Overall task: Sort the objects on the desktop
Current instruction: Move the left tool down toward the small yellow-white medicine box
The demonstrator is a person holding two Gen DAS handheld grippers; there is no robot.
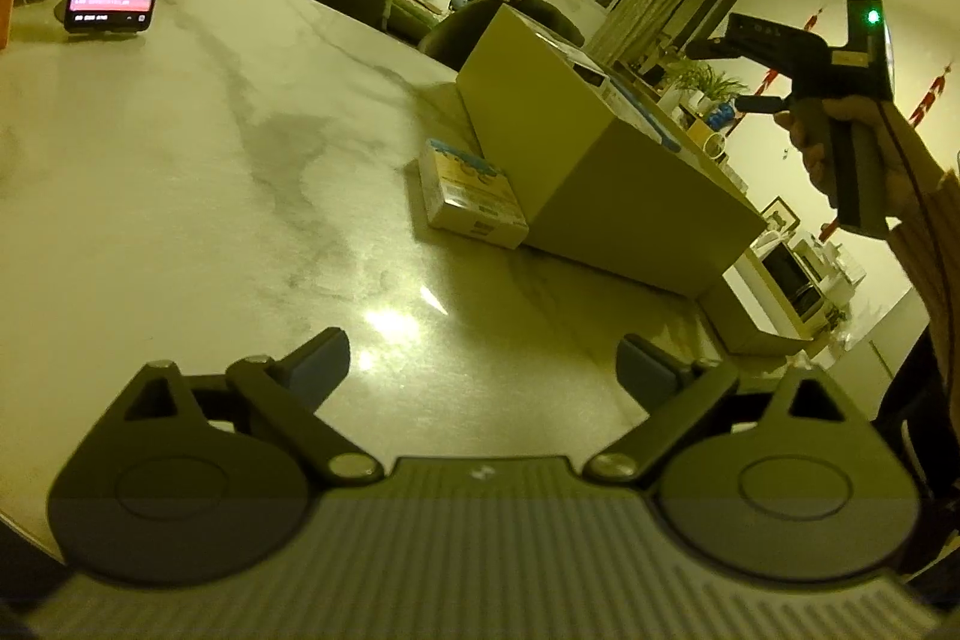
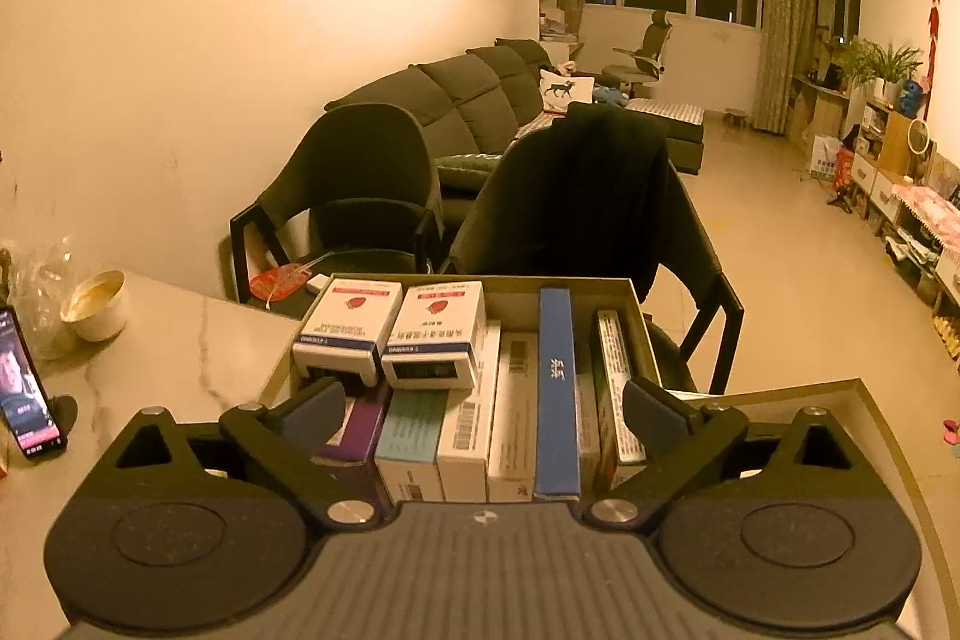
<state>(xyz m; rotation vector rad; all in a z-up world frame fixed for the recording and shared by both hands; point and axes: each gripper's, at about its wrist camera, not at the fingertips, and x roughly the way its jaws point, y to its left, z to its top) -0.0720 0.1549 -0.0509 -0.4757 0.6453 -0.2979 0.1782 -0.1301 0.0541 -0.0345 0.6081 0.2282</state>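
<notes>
Hovering with jaws spread wide and holding nothing: left gripper [image 1: 483, 370] lower centre over table [image 1: 180, 196], right gripper [image 2: 483, 409] lower centre over packed box [image 2: 639, 334].

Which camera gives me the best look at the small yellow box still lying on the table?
The left wrist view. There the small yellow box lies flat on the marble table, right beside the cardboard box, unobstructed. The right wrist view looks down into the cardboard box and does not show it.

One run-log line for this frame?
left gripper: open, empty | right gripper: open, above storage box | small box: on table, unsorted
</notes>
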